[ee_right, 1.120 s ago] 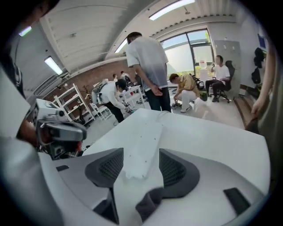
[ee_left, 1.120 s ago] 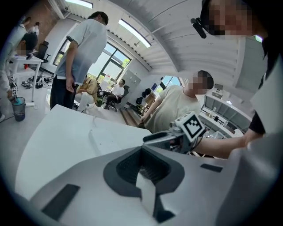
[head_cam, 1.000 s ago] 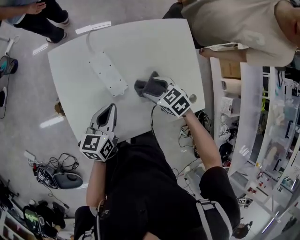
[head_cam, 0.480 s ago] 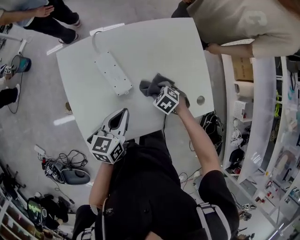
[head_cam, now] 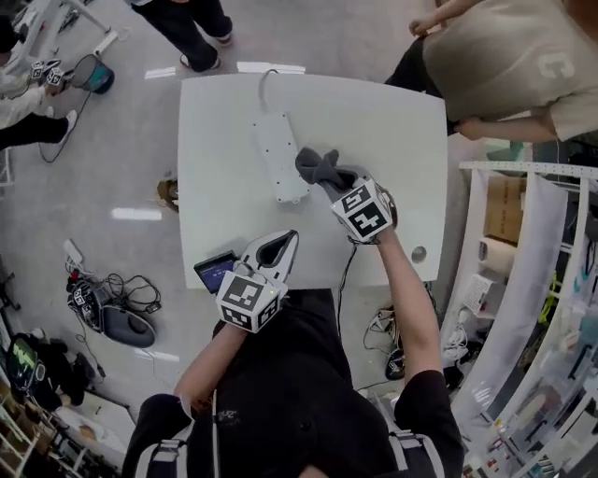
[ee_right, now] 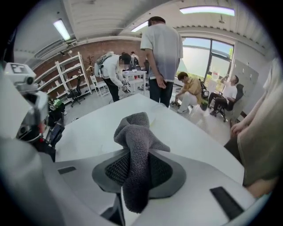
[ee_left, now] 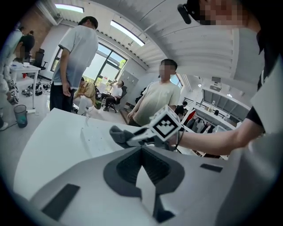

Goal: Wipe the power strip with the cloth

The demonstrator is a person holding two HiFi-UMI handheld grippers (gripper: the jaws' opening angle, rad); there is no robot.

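Note:
The white power strip (head_cam: 280, 154) lies on the white table (head_cam: 392, 131), cord running to the far edge. A grey cloth (head_cam: 320, 167) sits bunched just right of the strip's near end. My right gripper (head_cam: 338, 184) has just been closing, and the cloth (ee_right: 137, 128) is now pinched between its jaws, sticking up past the right gripper's (ee_right: 137, 155) tips. My left gripper (head_cam: 288, 238) hovers over the near table edge, shut and empty. In the left gripper view the left gripper (ee_left: 141, 152) points toward the cloth (ee_left: 118, 134) and the faint strip (ee_left: 93, 137).
A dark phone-like device (head_cam: 215, 272) lies at the table's near left edge, and a round cable hole (head_cam: 418, 253) sits near right. One person (head_cam: 505, 56) stands at the far right corner, another's legs (head_cam: 192, 28) at the far side. Cables and gear (head_cam: 112, 303) litter the floor left.
The right gripper went from open around the cloth to closed on it, and the cloth now sits nearer the strip's end. The left gripper has shifted a little along the near edge.

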